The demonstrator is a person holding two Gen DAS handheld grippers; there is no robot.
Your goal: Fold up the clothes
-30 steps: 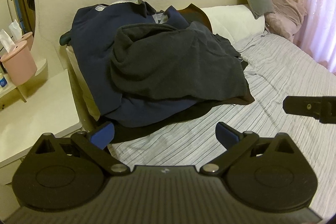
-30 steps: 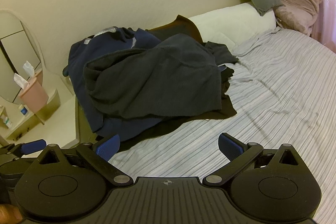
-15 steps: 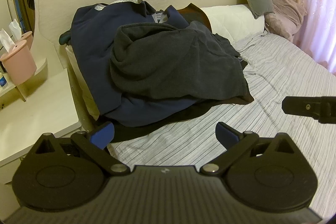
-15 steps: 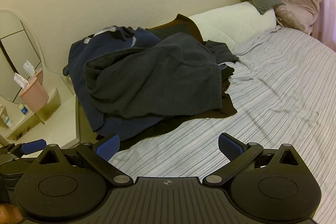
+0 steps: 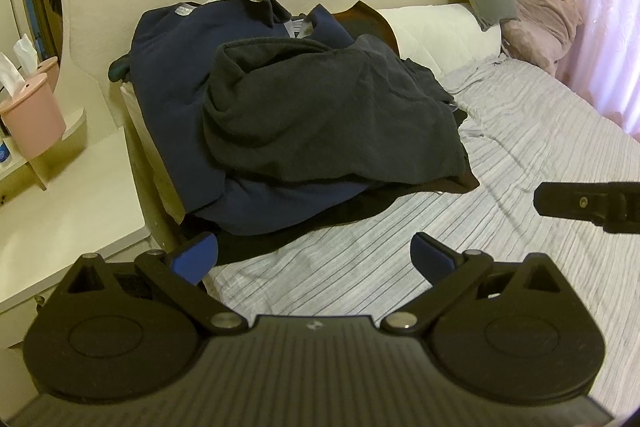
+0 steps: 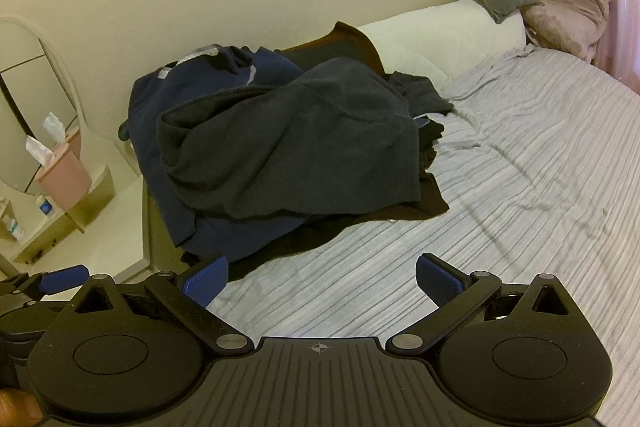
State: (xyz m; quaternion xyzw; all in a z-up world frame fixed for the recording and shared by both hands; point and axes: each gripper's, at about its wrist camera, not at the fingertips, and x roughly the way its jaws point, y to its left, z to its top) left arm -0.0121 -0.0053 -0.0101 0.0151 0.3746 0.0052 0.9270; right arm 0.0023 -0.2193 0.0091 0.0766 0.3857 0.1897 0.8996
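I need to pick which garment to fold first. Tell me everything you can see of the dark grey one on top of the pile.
The dark grey garment is soft, matte, fleece-like fabric, crumpled and unfolded, with a rolled edge at its left. It lies atop the navy garment, its lower right hem over a black piece, on the striped bed sheet. Neither gripper touches it.

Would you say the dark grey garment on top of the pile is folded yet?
Not folded: the dark grey garment lies crumpled over the navy garment.
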